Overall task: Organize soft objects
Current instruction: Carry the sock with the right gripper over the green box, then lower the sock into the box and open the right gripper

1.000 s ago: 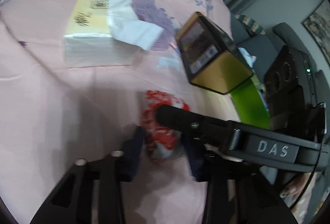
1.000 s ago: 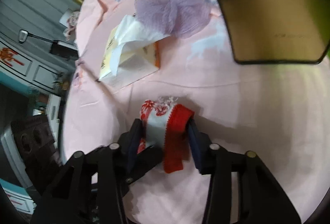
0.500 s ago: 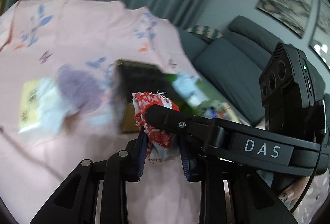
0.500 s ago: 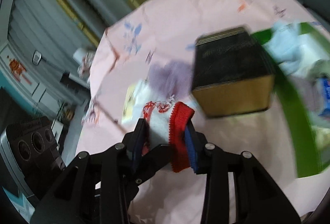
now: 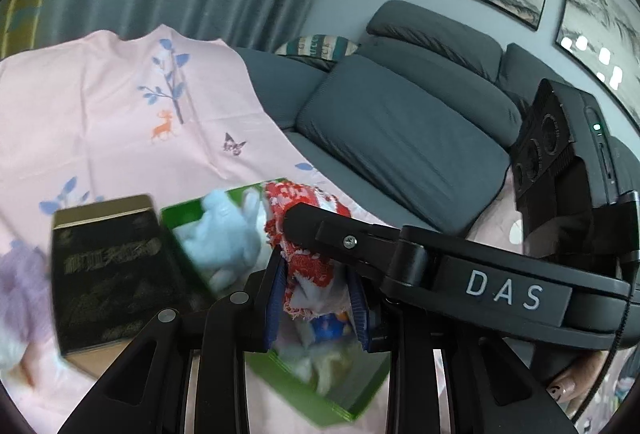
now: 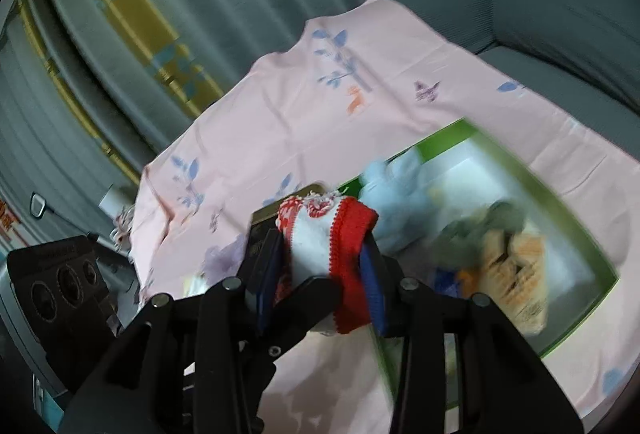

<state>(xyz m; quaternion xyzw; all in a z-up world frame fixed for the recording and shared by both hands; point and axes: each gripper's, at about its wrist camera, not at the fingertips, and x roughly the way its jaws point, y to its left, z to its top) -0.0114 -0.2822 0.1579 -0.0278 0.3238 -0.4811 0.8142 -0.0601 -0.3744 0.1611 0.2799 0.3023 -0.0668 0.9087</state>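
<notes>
Both grippers are clamped on the same red-and-white cloth (image 5: 308,266), one from each side. Left gripper (image 5: 316,304) pinches the patterned, frayed end w/ its blue pads; right gripper (image 6: 326,276) grips the end w/ the solid red band, jaws a bit wider since the fabric is bunched thicker there. Prob a two-handed hold so the floppy cloth stays bundled & doesn't unroll mid-air. Cloth is up off the pink tablecloth (image 6: 304,106), hanging above the near edge of the green box (image 6: 536,178), which already has soft stuff in it: a pale blue plush (image 5: 220,230), something orange knitted. Black-and-gold box (image 5: 112,270) sits just beside the green one; not soft, so likely stays out. Next, I'd guess: drop it in the box
</notes>
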